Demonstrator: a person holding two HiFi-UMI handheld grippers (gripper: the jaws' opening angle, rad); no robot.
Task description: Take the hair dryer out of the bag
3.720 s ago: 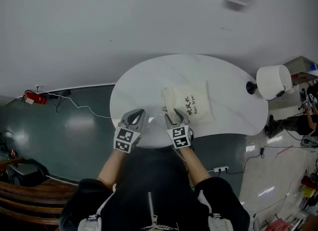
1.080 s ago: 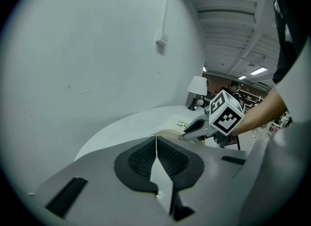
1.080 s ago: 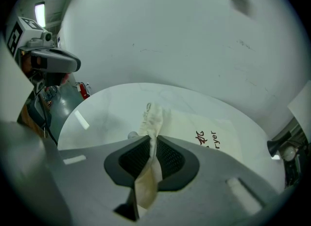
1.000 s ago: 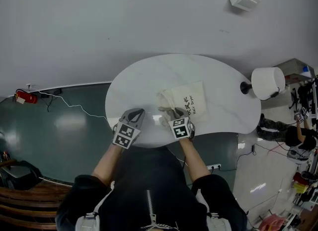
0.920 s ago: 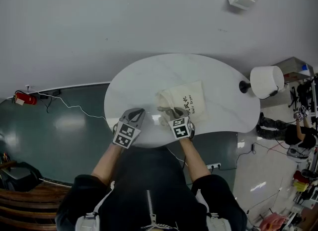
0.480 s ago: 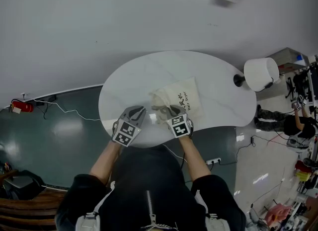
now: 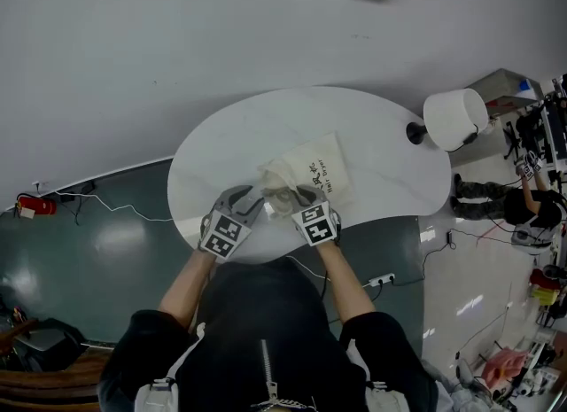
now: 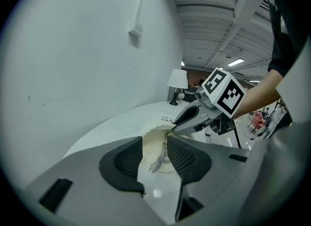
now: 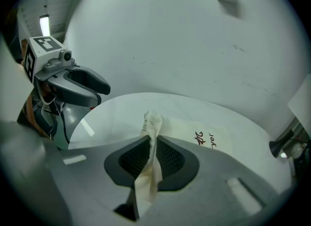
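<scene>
A cream cloth bag (image 7: 317, 171) with dark print lies on the white oval table (image 7: 221, 140). My right gripper (image 7: 296, 196) is shut on the bag's rim cloth (image 9: 154, 123) and holds it raised, so the mouth (image 8: 154, 140) gapes. My left gripper (image 7: 252, 199) points into that mouth from the left. Its jaws have just been opening and now stand apart with nothing pressed between them. A pale cord with a plug (image 8: 158, 161) shows inside the mouth. The hair dryer's body is hidden in the bag.
A white-shaded lamp (image 7: 454, 118) stands at the table's right end. The table's near edge (image 7: 266, 255) runs just below both grippers. Dark floor with cables (image 7: 97, 206) lies to the left, and a person sits at the far right.
My left gripper has moved right to the bag's mouth and its jaws have spread. My right gripper has kept its grip and lifted the rim slightly.
</scene>
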